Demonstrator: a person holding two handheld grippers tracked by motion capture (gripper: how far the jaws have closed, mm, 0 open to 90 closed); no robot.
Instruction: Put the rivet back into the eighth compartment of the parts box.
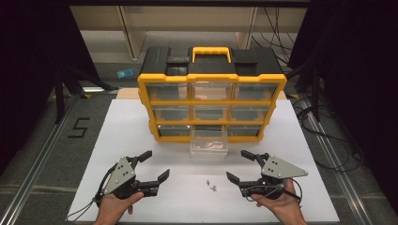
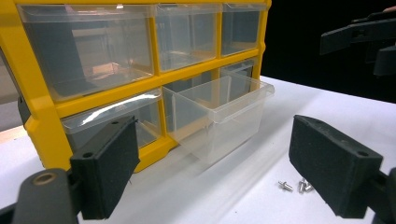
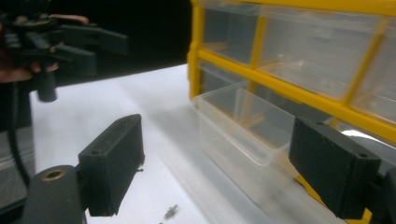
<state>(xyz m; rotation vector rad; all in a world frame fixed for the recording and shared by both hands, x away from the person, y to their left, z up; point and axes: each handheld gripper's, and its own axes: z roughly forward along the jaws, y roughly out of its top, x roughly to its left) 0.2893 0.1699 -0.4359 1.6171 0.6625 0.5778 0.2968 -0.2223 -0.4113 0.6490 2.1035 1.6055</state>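
Clear plastic drawer [image 1: 209, 144] is seen pulled out of the yellow organiser [image 1: 212, 101] toward mid-desk, small screws [image 1: 210, 184] lie loose near the front edge between left gripper [image 1: 151, 167] and right gripper [image 1: 240, 166], both jaws wide and empty, so a pinch on one screw is judged next.

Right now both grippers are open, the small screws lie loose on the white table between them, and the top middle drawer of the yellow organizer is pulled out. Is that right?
Not quite: the pulled-out clear drawer is the bottom middle one, not the top, as the high view shows. The rest holds: the left gripper and right gripper are open, and the small screws lie loose on the white table in front of the yellow organizer.
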